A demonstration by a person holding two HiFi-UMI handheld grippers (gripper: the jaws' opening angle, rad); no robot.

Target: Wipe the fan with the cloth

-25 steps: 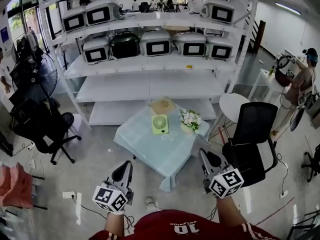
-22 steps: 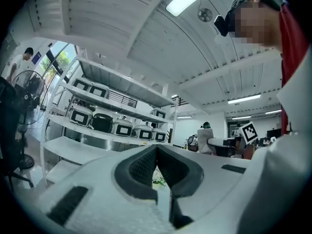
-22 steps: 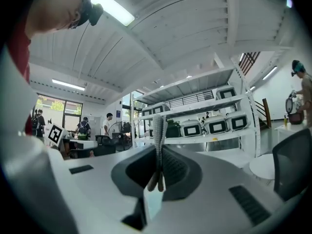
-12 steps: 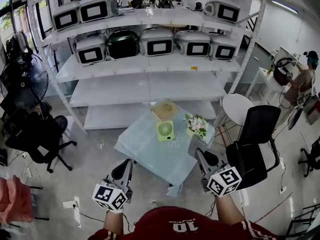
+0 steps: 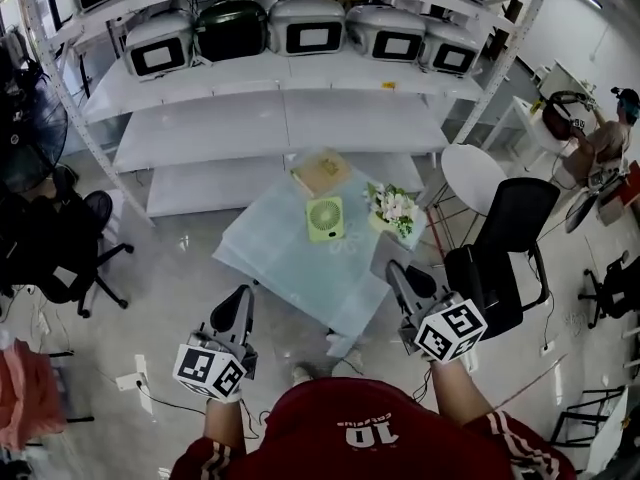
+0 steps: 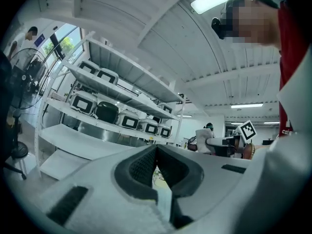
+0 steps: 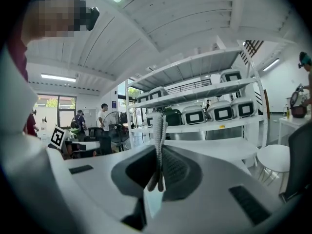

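Both tongs closed tight, nothing pinched: left tongs (image 5: 238, 298) lower left, right tongs (image 5: 393, 268) lower right. Well short of table (image 5: 265, 263). Green fan (image 5: 325, 218) mid-frame on table, tan square thing (image 5: 320, 173) just above it, probably cloth. Flowers (image 5: 395, 208) right of fan. Looks like approach step, no wiping yet. Next: close in, open one pair, grab cloth first.

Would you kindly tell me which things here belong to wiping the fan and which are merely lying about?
For the job: green fan; grey cloth, likely the wiper.
Lying about: flowers; tan square object; black chair; shelf appliances.
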